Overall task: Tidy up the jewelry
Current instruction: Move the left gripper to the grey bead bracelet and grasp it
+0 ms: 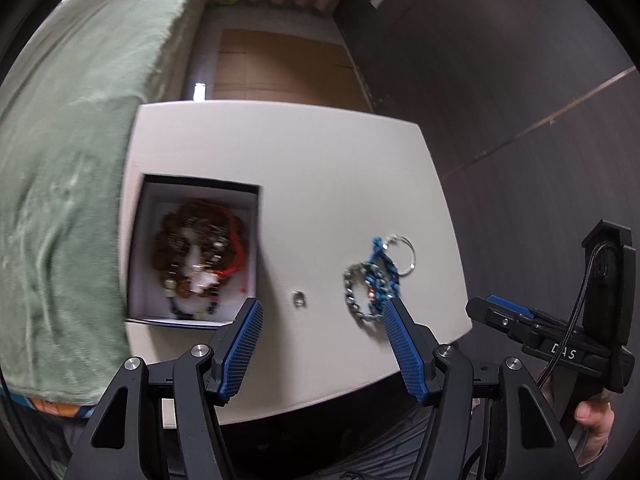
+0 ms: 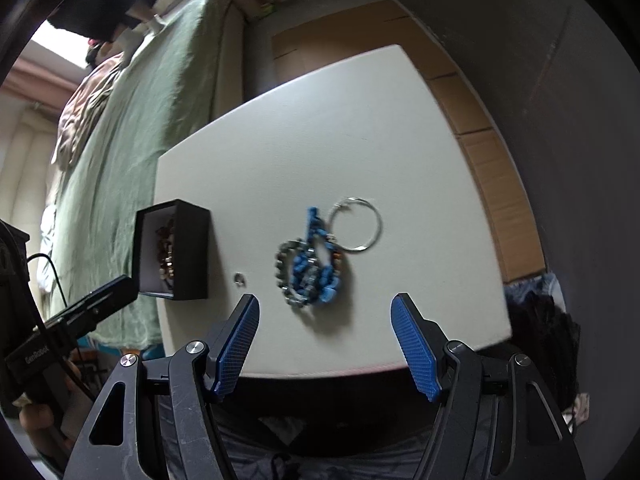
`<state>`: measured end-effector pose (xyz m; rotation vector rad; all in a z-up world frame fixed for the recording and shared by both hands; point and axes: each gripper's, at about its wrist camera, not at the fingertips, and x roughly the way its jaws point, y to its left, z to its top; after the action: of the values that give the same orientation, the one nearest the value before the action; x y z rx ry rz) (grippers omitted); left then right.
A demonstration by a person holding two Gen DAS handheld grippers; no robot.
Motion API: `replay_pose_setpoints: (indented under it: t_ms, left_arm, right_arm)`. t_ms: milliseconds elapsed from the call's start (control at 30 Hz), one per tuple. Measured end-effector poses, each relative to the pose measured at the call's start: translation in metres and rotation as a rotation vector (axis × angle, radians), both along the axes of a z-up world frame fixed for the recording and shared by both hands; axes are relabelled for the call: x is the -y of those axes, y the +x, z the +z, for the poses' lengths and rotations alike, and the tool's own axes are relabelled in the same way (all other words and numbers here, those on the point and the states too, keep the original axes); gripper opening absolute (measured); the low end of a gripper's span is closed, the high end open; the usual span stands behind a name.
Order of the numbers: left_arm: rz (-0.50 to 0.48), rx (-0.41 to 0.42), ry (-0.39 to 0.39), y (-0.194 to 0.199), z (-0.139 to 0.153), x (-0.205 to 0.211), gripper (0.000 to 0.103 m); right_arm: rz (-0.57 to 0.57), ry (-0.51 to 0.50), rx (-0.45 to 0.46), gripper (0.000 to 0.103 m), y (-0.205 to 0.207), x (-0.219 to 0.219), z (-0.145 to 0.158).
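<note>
A small black box (image 1: 256, 240) with a white inside holds brown beads, a red cord and other jewelry (image 1: 196, 252) on a white table (image 1: 320, 168). It also shows in the right wrist view (image 2: 192, 248). A blue bead bracelet (image 2: 316, 268), a silver chain bracelet (image 2: 286, 276) and a large silver hoop (image 2: 356, 224) lie tangled right of the box; the pile also shows in the left wrist view (image 1: 376, 276). A small ring (image 2: 240, 279) lies between box and pile. My left gripper (image 1: 320, 308) is open over the table's near edge. My right gripper (image 2: 324, 304) is open and empty, just short of the pile.
A bed with a green cover (image 1: 72, 160) runs along the table's left side. Cardboard (image 2: 492, 148) lies on the floor beyond the table. A dark wall (image 1: 520, 80) stands to the right. The right gripper's body (image 1: 560, 344) shows at the left view's right edge.
</note>
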<state>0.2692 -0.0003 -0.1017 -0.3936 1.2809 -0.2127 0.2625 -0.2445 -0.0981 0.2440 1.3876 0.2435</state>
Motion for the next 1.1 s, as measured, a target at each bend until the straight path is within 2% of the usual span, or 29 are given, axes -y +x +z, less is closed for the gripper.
replay_pose_setpoints:
  t_ms: [167,233,367,433,500,767,967,1100]
  left_arm:
    - [-0.056,-0.033,-0.008,0.006,-0.016,0.026,0.061]
    - [-0.076,-0.046,-0.012,0.009,-0.021,0.035,0.051]
    - [-0.105,-0.045,-0.024,0.012,-0.026,0.052,0.039]
    - [-0.129,-0.058,-0.009,0.016,-0.031,0.063,0.028]
    - [-0.143,-0.076,-0.018,0.019,-0.038,0.071,0.021]
    - [-0.193,-0.111,-0.023,0.029,-0.059,0.096,0.015]
    - [-0.203,-0.133,-0.071,0.038,-0.069,0.105,0.013]
    - [-0.216,-0.161,-0.057,0.046,-0.081,0.112,0.013]
  right_arm:
    - [-0.041,-0.017,-0.019,0.069,-0.005,0.019,-0.008]
    - [-0.056,-0.019,-0.016,0.069,-0.008,0.026,-0.01]
    - [-0.083,-0.042,-0.012,0.068,-0.013,0.04,-0.015]
    - [-0.096,-0.048,-0.019,0.068,-0.014,0.047,-0.018]
    - [-0.11,-0.05,-0.02,0.068,-0.016,0.054,-0.02]
    - [-0.165,-0.065,-0.055,0.068,-0.024,0.08,-0.03]
    - [-0.2,-0.084,-0.083,0.068,-0.03,0.094,-0.034]
    - [-0.219,-0.096,-0.091,0.068,-0.032,0.102,-0.035]
